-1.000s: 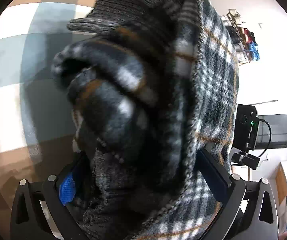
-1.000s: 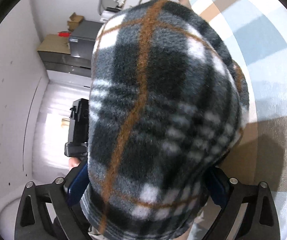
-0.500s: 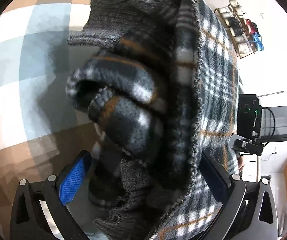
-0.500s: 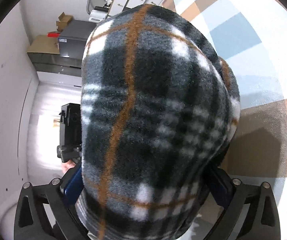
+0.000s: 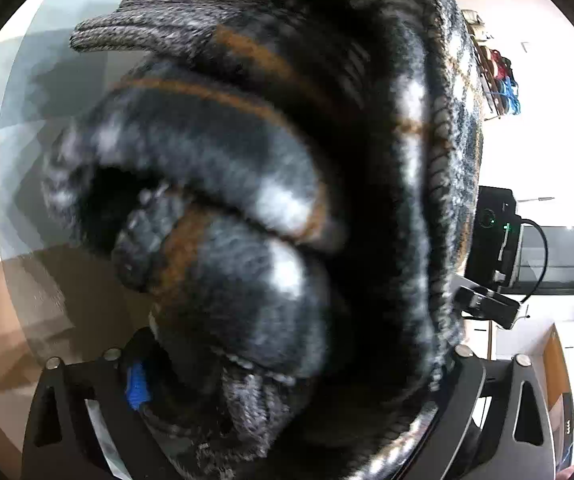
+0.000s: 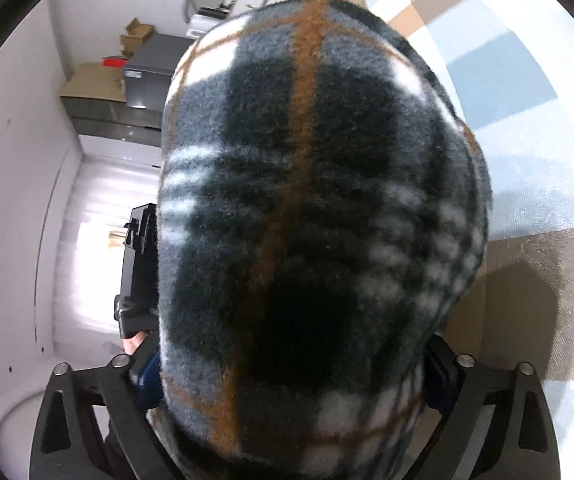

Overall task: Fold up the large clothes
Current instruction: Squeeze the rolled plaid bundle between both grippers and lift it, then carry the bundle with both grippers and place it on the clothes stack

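Note:
A grey, black and white plaid fleece garment point(image 5: 247, 200) with orange stripes hangs bunched above a checked rug point(image 5: 15, 120). My left gripper point(image 5: 295, 360) has its jaws wide and closing. The cloth lies between them, and a sliver of the blue left pad point(image 5: 137, 386) still shows beside the folds. In the right wrist view the same garment point(image 6: 307, 200) bulges over my right gripper point(image 6: 287, 360). Those jaws are closing too, and the fleece fills the whole gap and bears on both pads. Both sets of fingertips are hidden under cloth.
The blue, tan and white rug point(image 6: 527, 80) spreads below. Cardboard boxes and a grey cabinet point(image 6: 147, 76) stand by the wall. A rack of coloured items point(image 5: 499, 80) and a dark window point(image 5: 559, 260) are off to the right. A hand point(image 6: 131, 344) holds the other black unit.
In the left wrist view the fleece folds have come closer to the lens and now cover most of the blue left pad. The right wrist view is nearly unchanged.

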`<state>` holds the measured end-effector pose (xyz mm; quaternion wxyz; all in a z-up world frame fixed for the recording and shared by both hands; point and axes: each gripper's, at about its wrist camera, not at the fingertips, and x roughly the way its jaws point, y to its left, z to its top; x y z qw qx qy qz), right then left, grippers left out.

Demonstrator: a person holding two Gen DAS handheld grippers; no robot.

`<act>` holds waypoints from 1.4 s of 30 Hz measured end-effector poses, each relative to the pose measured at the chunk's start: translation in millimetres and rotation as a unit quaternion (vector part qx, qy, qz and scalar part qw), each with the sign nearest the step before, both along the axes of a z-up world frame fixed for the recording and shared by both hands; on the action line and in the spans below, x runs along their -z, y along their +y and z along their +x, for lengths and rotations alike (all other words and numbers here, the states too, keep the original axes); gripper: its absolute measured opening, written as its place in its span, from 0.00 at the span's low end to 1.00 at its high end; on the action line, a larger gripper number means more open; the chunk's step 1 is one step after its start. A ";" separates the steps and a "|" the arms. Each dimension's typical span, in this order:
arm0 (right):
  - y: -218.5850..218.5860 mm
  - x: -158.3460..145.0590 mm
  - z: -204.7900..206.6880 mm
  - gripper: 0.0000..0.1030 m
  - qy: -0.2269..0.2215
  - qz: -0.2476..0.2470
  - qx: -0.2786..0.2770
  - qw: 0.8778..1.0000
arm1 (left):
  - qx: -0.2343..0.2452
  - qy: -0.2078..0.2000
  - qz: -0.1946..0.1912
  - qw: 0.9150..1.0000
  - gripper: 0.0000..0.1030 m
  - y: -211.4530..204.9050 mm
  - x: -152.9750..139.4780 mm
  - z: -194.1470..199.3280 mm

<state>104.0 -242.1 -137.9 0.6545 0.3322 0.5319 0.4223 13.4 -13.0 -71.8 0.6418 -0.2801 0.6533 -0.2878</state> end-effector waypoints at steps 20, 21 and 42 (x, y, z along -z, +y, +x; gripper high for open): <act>-229.0 -163.7 -62.3 0.86 -0.051 -0.035 0.157 0.986 | 0.159 -0.085 -0.025 0.983 0.86 -261.8 -166.8 64.4; -249.0 -174.1 -65.5 0.86 -0.053 -0.038 0.169 0.983 | 0.173 -0.093 -0.025 0.980 0.86 -290.7 -179.6 70.6; -548.7 -162.8 -29.5 0.97 0.041 -0.163 0.251 0.953 | 0.195 -0.033 -0.051 0.979 0.86 -578.2 -115.2 118.8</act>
